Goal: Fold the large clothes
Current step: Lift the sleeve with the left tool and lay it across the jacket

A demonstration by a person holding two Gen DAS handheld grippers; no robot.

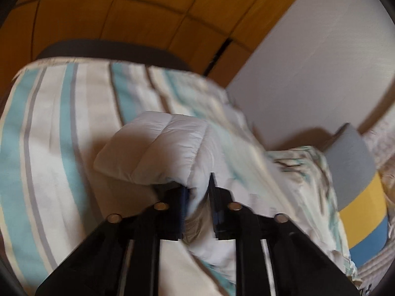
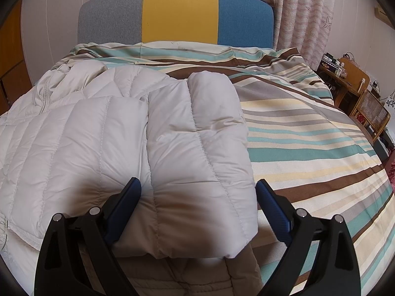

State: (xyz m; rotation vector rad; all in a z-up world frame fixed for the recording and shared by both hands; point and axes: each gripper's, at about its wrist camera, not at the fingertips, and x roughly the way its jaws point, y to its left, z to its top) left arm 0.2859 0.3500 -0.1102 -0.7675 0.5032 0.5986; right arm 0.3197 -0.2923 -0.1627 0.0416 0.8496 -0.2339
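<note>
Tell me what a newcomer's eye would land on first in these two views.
A puffy white quilted jacket sprawls across the striped teal, brown and cream bedspread, one folded sleeve between the right gripper's open jaws. Behind stands a grey, yellow and blue headboard. The left gripper is shut on a bunched fold of the jacket.

- The left wrist view is smeared; the bedspread point(image 1: 61, 128) stripes run blurred.
- The jacket point(image 2: 172, 135) is cut off at the right wrist view's left edge.
- Items on the far desk point(image 2: 345, 74) are too small to tell.
</note>
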